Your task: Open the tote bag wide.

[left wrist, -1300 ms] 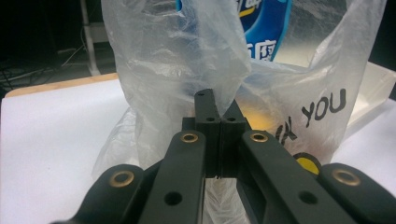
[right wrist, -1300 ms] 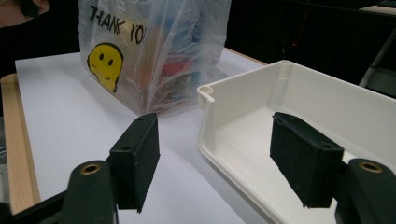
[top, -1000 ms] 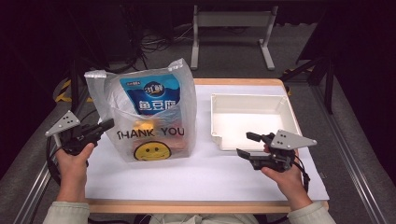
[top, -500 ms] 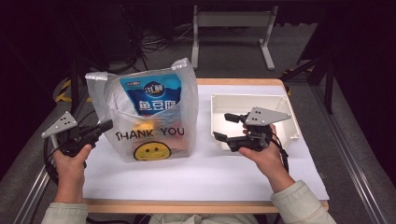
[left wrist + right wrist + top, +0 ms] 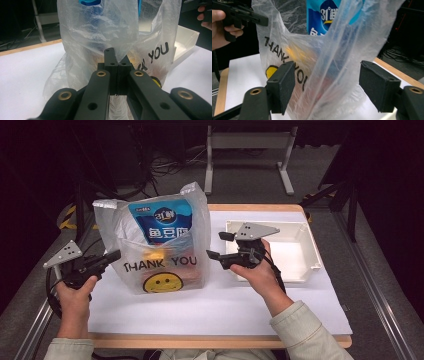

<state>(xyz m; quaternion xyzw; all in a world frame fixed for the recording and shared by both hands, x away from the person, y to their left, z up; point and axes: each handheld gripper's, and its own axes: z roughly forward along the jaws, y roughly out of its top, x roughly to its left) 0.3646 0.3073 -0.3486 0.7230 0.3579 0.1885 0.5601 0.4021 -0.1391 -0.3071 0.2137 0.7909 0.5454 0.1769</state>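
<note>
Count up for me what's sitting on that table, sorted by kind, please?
Clear plastic "THANK YOU" bag with a yellow smiley: 1
Blue snack packet inside the bag: 1
White rectangular plastic tray: 1
White sheet covering the wooden table: 1
Total: 4; some orange things deeper in the bag are too blurred to count.

Left gripper [image 5: 112,256]: jaws fully closed, pads pressed together, pointing right and slightly away from the person, held low in the left hand [image 5: 75,290] at the left edge. Right gripper [image 5: 214,245]: jaws apart, have just been closing a little, pointing left, grey plate on top. Right hand [image 5: 257,270] raised mid-table, sleeved forearm angled in from bottom right.
</note>
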